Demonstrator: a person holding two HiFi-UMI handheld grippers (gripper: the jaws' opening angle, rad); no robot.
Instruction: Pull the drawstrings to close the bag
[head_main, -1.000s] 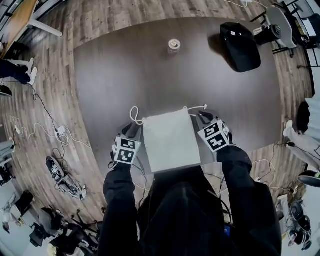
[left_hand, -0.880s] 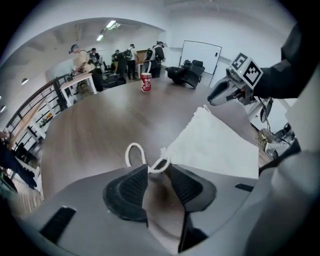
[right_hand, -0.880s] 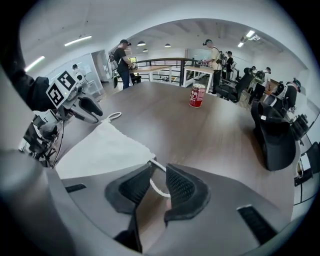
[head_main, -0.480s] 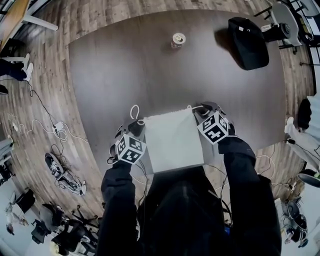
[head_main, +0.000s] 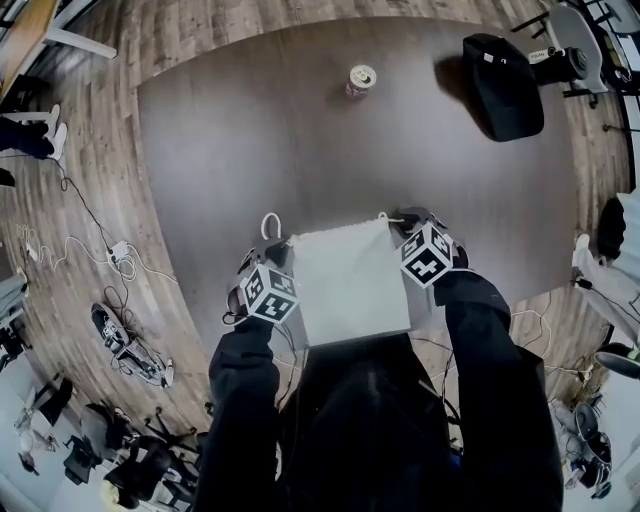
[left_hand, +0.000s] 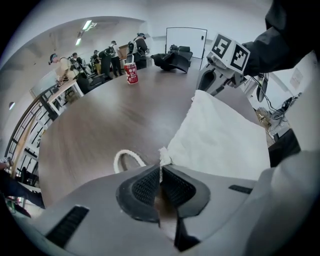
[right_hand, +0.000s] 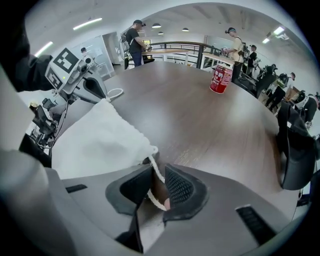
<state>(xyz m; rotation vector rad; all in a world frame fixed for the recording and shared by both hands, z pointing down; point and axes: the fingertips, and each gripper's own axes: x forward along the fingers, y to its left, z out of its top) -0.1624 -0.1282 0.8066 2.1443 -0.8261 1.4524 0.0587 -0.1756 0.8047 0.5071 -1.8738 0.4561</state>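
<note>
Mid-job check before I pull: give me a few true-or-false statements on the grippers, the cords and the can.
1. The left gripper is shut on the left drawstring at the corner of the bag. True; its jaws have just been closing.
2. The right gripper is clamped tight on the right drawstring. False: its jaws have just been closing, but a gap shows, with the cord running between them.
3. The can lies on its side against the bag. False: it stands upright, far across the table.
4. Part of the left drawstring lies looped on the table. True.
</note>
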